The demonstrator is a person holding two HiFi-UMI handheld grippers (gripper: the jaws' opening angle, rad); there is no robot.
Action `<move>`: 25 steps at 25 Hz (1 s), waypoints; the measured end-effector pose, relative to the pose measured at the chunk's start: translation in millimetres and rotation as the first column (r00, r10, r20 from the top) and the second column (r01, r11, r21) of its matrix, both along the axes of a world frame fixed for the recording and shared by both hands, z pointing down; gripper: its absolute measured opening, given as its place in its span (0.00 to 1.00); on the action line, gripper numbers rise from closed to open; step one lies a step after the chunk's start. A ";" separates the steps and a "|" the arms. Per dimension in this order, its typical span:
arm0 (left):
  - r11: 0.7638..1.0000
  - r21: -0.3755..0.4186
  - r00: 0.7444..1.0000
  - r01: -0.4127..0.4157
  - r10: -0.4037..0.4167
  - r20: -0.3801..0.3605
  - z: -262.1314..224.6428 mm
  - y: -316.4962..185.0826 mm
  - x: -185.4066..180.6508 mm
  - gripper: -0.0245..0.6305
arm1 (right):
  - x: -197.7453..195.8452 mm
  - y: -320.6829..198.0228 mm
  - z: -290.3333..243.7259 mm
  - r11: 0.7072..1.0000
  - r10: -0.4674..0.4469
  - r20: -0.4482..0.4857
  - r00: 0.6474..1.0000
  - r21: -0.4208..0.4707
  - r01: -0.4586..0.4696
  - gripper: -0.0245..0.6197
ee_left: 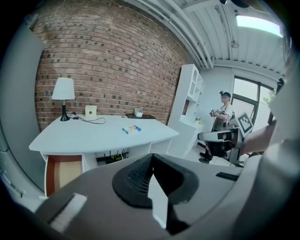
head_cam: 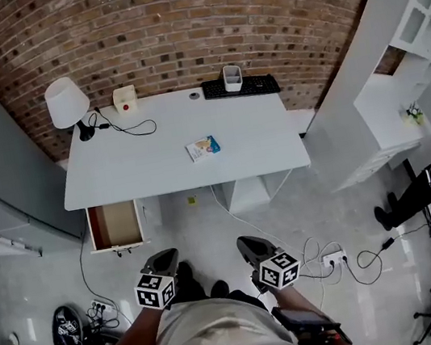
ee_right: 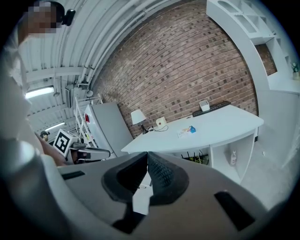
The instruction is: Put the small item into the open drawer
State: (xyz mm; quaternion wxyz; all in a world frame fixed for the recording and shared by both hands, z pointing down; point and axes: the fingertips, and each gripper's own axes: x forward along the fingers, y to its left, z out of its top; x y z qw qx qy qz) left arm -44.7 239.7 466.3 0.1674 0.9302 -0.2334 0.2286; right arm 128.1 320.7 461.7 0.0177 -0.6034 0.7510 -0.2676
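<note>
Head view shows my left tongs (head_cam: 160, 260) and right tongs (head_cam: 253, 245) pressed together, empty, so I should step to the desk (head_cam: 142, 176) and spread one around the box (head_cam: 203, 147).

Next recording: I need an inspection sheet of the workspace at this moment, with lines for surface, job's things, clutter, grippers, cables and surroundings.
Surface: white desk, top level.
Job's things: small item, a blue-and-white packet, lies flat mid-desk; open drawer is pulled out at the desk's left front, nothing seen inside.
Clutter: lamp, white box, keyboard and cup along the back edge.
Grippers: left gripper and right gripper both shut, empty, short of the desk.
Cables: black lead on the desk; power strip and leads on the floor.
Surroundings: brick wall, white shelving, a person at right.
</note>
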 end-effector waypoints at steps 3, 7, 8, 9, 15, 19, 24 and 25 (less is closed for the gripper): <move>1.000 -0.001 1.000 0.000 0.000 0.001 0.3 -0.2 -1.4 0.05 | -3.9 -1.3 5.8 1.000 -0.008 0.003 1.000 -0.014 0.008 0.05; 1.000 -0.022 1.000 0.007 -0.007 0.010 5.7 2.0 -7.9 0.05 | -9.2 -3.1 8.6 0.999 -0.016 0.011 1.000 -0.033 0.016 0.05; 1.000 -0.027 1.000 0.009 -0.009 0.012 7.4 1.9 -8.8 0.05 | -9.6 -3.0 9.9 0.999 -0.017 0.011 1.000 -0.039 0.017 0.05; 0.999 -0.030 1.000 0.011 -0.010 0.012 8.6 1.4 -8.7 0.05 | -9.3 -2.6 11.1 0.999 -0.017 0.011 1.000 -0.043 0.018 0.05; 1.000 -0.021 1.000 -0.017 0.018 0.015 10.2 -1.4 4.6 0.05 | 1.1 -0.5 17.6 0.998 -0.004 0.009 1.000 -0.057 0.004 0.05; 0.999 -0.024 0.999 -0.037 0.038 0.024 9.5 -3.8 7.4 0.05 | 7.2 -5.6 18.5 0.998 0.012 0.011 1.000 -0.067 -0.011 0.05; 0.998 -0.051 0.999 -0.023 0.025 0.031 16.4 -20.4 4.5 0.05 | 6.2 -22.0 18.9 0.997 0.008 0.008 1.000 -0.082 -0.007 0.05; 0.998 -0.054 0.999 -0.029 0.030 0.032 17.5 -23.4 5.4 0.05 | 6.7 -24.3 20.0 0.996 0.010 0.006 1.000 -0.086 -0.010 0.05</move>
